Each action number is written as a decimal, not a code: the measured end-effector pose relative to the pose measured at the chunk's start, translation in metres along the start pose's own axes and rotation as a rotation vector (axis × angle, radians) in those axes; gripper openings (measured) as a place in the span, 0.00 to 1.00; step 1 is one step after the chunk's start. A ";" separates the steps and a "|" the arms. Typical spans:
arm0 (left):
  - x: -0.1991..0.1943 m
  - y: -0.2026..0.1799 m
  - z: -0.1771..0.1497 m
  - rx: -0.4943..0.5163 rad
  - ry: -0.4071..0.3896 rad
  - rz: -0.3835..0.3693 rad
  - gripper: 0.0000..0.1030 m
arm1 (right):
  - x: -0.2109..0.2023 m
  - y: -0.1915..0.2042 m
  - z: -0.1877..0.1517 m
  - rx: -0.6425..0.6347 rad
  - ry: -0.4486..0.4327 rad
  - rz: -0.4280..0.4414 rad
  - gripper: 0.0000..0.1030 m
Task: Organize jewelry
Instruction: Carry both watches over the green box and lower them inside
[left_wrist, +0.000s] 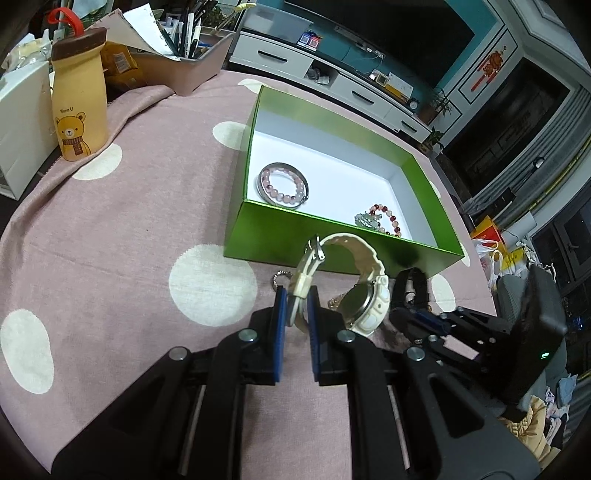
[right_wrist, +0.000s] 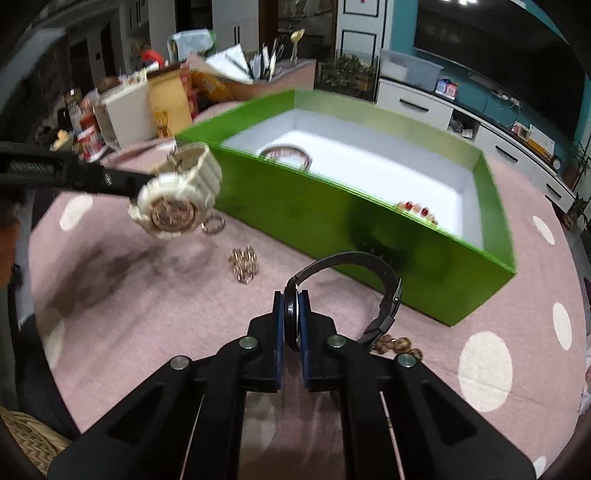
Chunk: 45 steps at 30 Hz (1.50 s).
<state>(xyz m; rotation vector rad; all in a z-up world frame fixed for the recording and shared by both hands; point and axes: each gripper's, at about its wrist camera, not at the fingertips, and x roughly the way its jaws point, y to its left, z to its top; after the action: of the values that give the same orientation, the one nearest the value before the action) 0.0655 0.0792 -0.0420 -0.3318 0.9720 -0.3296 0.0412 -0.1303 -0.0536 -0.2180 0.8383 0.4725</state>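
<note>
My left gripper (left_wrist: 297, 295) is shut on the strap of a white watch (left_wrist: 364, 302) and holds it above the cloth, just in front of the green box (left_wrist: 332, 240). The white watch also shows in the right wrist view (right_wrist: 177, 199). My right gripper (right_wrist: 291, 301) is shut on a black watch (right_wrist: 369, 280), near the box's (right_wrist: 332, 218) front wall. In the box lie a silver bangle with a pink bead bracelet (left_wrist: 283, 182) and a red bead bracelet with a green charm (left_wrist: 380, 219).
On the pink dotted cloth (right_wrist: 147, 302) lie a gold chain piece (right_wrist: 243, 266), a small silver ring (right_wrist: 214, 224) and brown beads (right_wrist: 399, 345). A bear bottle (left_wrist: 78, 96), a white box (left_wrist: 18, 129) and a bin of pens (left_wrist: 192, 62) stand at the back left.
</note>
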 end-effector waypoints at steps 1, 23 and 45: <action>-0.001 0.000 0.001 0.001 -0.004 0.004 0.10 | -0.004 -0.001 0.001 0.004 -0.012 -0.003 0.07; -0.034 -0.032 0.020 0.092 -0.092 0.047 0.11 | -0.084 -0.024 0.033 0.077 -0.255 -0.067 0.07; -0.019 -0.057 0.068 0.107 -0.149 0.074 0.11 | -0.080 -0.045 0.060 0.229 -0.375 -0.128 0.07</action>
<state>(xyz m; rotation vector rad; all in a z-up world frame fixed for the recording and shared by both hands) 0.1059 0.0444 0.0306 -0.2192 0.8148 -0.2845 0.0565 -0.1736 0.0462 0.0294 0.5018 0.2817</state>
